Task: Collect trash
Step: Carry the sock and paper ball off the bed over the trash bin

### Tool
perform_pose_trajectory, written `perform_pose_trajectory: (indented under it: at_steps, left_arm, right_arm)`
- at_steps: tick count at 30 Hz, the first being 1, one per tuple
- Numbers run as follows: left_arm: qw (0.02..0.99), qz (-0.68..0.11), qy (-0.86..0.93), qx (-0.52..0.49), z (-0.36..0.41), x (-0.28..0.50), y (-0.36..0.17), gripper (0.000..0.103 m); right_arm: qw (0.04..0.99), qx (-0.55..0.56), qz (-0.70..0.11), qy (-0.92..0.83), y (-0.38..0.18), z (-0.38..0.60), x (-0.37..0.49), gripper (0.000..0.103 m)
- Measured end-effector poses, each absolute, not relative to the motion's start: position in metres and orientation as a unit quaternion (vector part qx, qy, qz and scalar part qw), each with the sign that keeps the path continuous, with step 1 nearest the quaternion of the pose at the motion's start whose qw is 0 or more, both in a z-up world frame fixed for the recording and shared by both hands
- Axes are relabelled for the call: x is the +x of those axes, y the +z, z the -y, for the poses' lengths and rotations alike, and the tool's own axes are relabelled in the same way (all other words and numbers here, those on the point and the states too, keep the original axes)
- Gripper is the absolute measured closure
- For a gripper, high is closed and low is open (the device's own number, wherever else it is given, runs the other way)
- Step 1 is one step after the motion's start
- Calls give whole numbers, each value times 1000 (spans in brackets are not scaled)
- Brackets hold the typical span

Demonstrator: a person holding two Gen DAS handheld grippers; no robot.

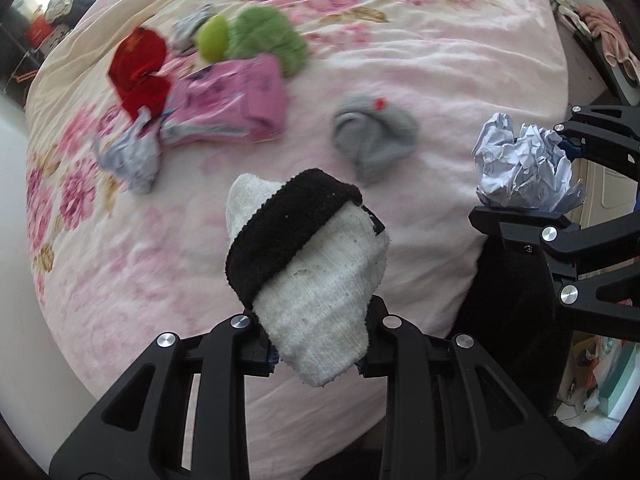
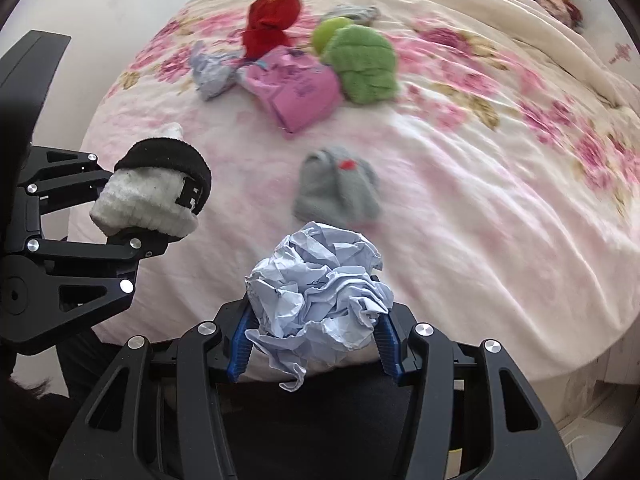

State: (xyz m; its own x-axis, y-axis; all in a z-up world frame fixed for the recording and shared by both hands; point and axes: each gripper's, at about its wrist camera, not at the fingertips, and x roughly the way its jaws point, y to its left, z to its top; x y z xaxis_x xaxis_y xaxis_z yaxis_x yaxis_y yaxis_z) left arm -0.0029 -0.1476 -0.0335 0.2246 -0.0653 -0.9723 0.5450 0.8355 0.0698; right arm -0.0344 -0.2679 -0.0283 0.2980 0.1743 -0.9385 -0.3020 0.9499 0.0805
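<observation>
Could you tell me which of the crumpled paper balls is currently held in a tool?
The larger paper ball in the right tool; the smaller one lies on the bed beside the pink packet.

**Socks scattered on a flowered bed**

A bed quilt (image 1: 420,80), pale pink with rose-coloured flowers, fills most of both views. In the left wrist view a fluffy green sock (image 1: 268,36) lies at upper centre, touching a smooth yellow-green object (image 1: 212,38) on its left. A red sock (image 1: 138,68) lies crumpled further left. A grey sock (image 1: 374,138) with a small red mark lies alone near the middle. A pinkish cloth (image 1: 604,32) lies off the bed, upper right.
</observation>
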Motion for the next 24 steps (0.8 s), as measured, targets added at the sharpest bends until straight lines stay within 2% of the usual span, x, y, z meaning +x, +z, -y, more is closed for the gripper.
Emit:
perform_pose_trajectory:
  at_steps: [24]
  left_arm:
    - [722,-563,-286,283,304,-43,-24,74]
  right_arm:
    - [829,34,-558,38,-17,409,-102,55]
